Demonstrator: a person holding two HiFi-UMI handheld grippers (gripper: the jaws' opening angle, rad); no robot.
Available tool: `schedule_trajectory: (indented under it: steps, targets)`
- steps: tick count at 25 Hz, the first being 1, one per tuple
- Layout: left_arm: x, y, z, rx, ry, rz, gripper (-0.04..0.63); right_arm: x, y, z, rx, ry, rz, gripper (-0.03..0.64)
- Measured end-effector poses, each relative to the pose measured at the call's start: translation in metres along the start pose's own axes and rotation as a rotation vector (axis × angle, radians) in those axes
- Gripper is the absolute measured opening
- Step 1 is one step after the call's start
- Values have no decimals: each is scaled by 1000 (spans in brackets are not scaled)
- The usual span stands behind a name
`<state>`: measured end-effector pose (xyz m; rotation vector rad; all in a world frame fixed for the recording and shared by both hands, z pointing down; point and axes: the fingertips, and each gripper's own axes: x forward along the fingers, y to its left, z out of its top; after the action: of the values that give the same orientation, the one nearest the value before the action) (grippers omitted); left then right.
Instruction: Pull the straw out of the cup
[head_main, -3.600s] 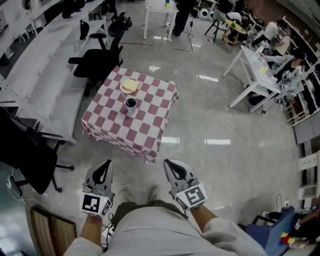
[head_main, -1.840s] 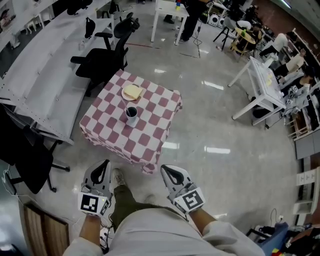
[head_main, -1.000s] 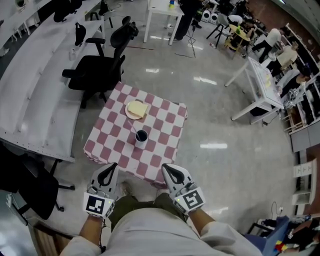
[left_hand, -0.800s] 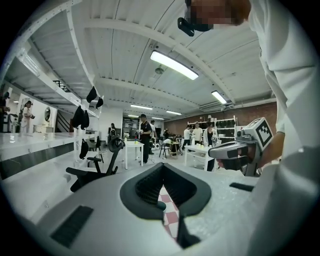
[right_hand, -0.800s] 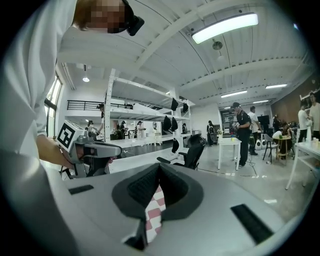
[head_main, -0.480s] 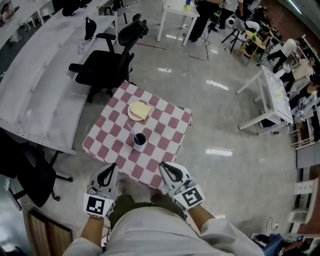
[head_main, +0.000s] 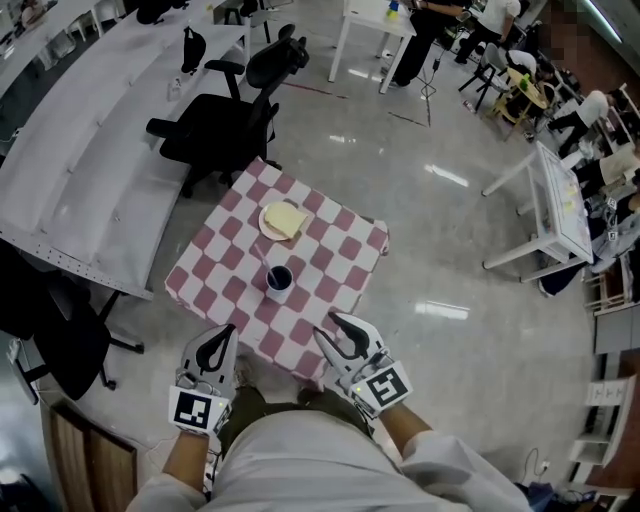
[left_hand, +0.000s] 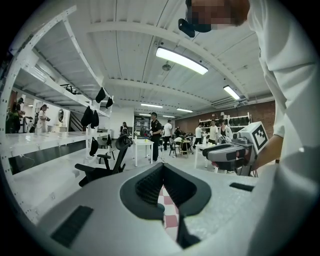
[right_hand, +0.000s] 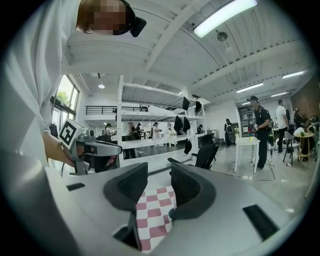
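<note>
A dark cup (head_main: 279, 279) with a pale straw (head_main: 266, 262) leaning up and left stands upright on a small table with a red-and-white checked cloth (head_main: 225, 268). Both grippers hover level at the table's near edge, short of the cup. My left gripper (head_main: 221, 332) is shut and empty; in the left gripper view its pads (left_hand: 150, 186) meet. My right gripper (head_main: 328, 328) has its jaws opening with nothing between them. In the right gripper view only checked cloth (right_hand: 152, 212) shows in the gap of the right gripper (right_hand: 159, 189).
A plate with bread (head_main: 283, 220) sits beyond the cup. A black office chair (head_main: 225, 125) stands behind the table and another (head_main: 55, 340) to its left. A long grey bench (head_main: 80, 180) runs along the left. White tables (head_main: 555, 215) and people are at the far right.
I have come up to the table, so it now lies just ahead of both grippers. The right jaws have spread apart; the left stays shut.
</note>
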<state>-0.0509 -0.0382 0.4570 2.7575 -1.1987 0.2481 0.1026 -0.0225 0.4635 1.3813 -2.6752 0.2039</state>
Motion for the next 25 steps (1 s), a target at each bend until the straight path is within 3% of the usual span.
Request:
schedule_trajectory:
  steps: [25]
  targets:
    - [-19, 10, -8, -35, 50, 92, 5, 85, -34, -88, -72, 192, 79, 156]
